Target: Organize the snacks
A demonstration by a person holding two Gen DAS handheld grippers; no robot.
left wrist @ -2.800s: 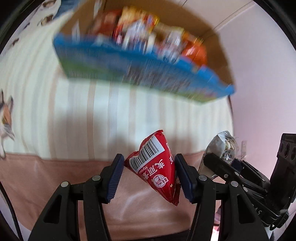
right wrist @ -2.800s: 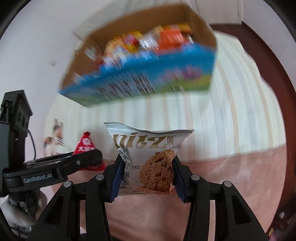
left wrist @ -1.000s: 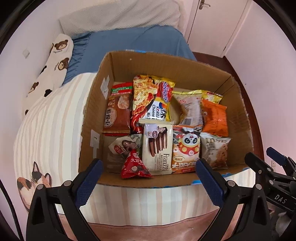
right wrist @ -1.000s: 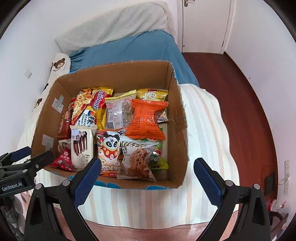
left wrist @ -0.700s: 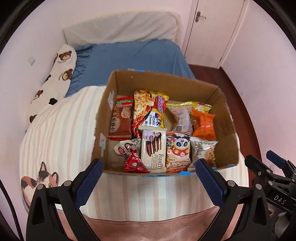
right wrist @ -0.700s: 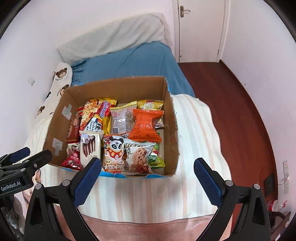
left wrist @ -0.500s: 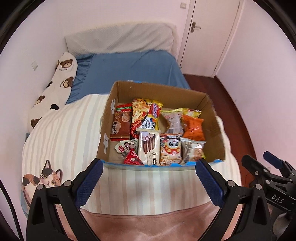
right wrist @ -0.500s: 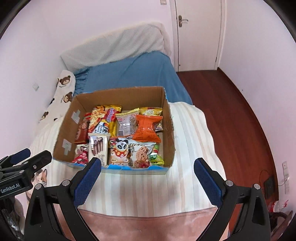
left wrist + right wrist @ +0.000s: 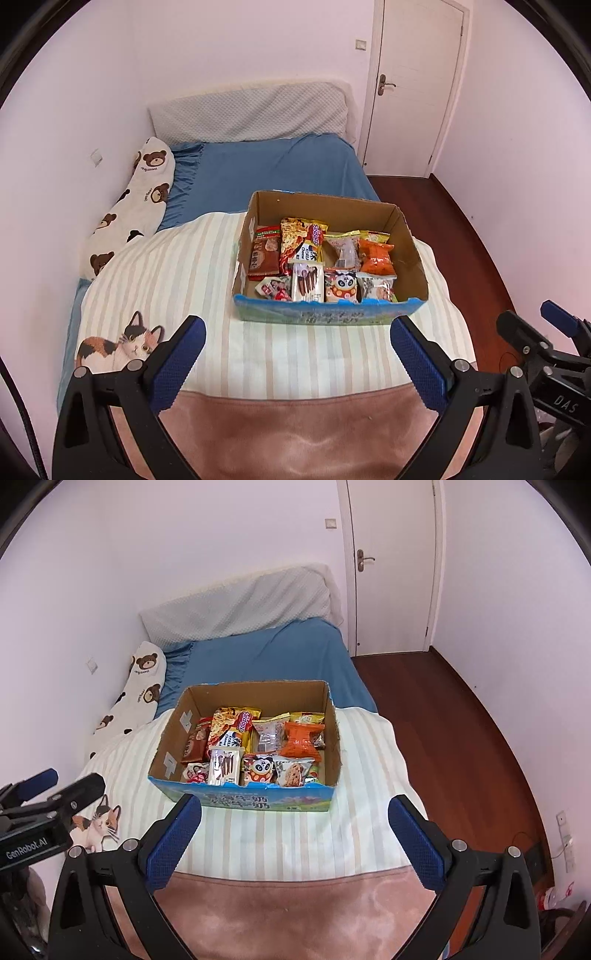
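Both grippers were held back from the bed with nothing in them. The left gripper [image 9: 297,354] had its blue-padded fingers [image 9: 177,363] spread wide apart, and the right gripper [image 9: 293,834] was the same, pads way apart and empty.

The snacks were all in the open brown cardboard box with the blue printed front [image 9: 406,236], which sat on the cream striped blanket [image 9: 166,280] about mid-bed, well ahead of both grippers. Inside, near row: a small red triangular packet [image 9: 281,294] in the left front corner, then a white pack of chocolate sticks [image 9: 307,282], a panda-print packet [image 9: 341,288] and a silvery oat cookie packet [image 9: 293,771] on the right. Behind those sat a brown packet [image 9: 263,256], a tall Sedaap noodle bag [image 9: 301,245], a clear wrapped pastry [image 9: 345,251] and a crinkly orange packet [image 9: 301,740].

The blanket had a calico cat print [image 9: 118,345] near the left edge and a pink fuzzy band [image 9: 295,912] along the closest end. Further up was a blue bedsheet [image 9: 273,166], a bear-print pillow [image 9: 133,206] against the wall, and a white door [image 9: 391,565] in the corner.
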